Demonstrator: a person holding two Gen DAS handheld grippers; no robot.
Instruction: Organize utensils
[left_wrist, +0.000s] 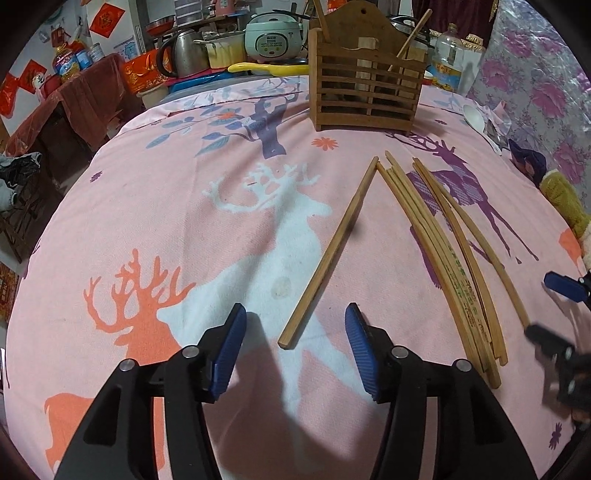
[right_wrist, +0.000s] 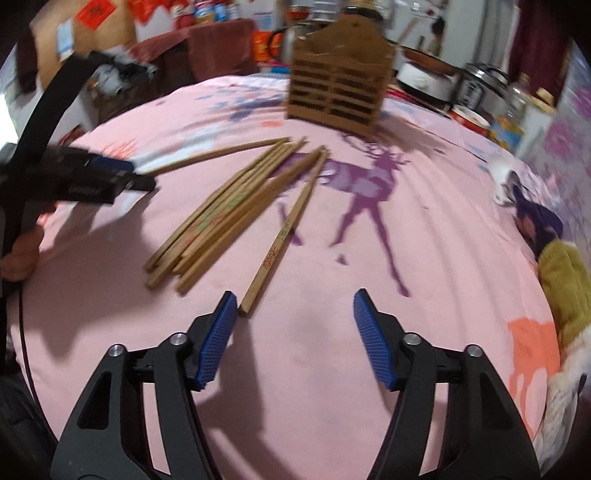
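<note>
Chopsticks lie scattered on a pink deer-print cloth (left_wrist: 147, 192), none of them held. Seen from the left wrist, one single chopstick (left_wrist: 330, 254) lies just ahead of the left gripper (left_wrist: 295, 350), its near end resting between the two blue pads; the jaws stand apart and neither pad presses on it. To the right of that gripper a bundle of chopsticks (left_wrist: 443, 258) fans out on the cloth, and further right the right gripper (left_wrist: 554, 314) shows at the frame's edge, blurred.

From the right wrist, the right gripper (right_wrist: 293, 325) is also released, with bare cloth between its pads. A printed chopstick (right_wrist: 280, 243) lies just ahead of its left pad, the near end almost at the pad's tip, though I cannot tell whether they touch. The bundle (right_wrist: 229, 214) sits further left, and the left gripper (right_wrist: 107, 177) hangs over the far-left chopstick.

Beyond both grippers, well apart from them, a slatted wooden holder (left_wrist: 369, 88) stands upright with a couple of sticks already poking out of it. A white spoon (left_wrist: 474, 116) lies to the holder's right.
</note>
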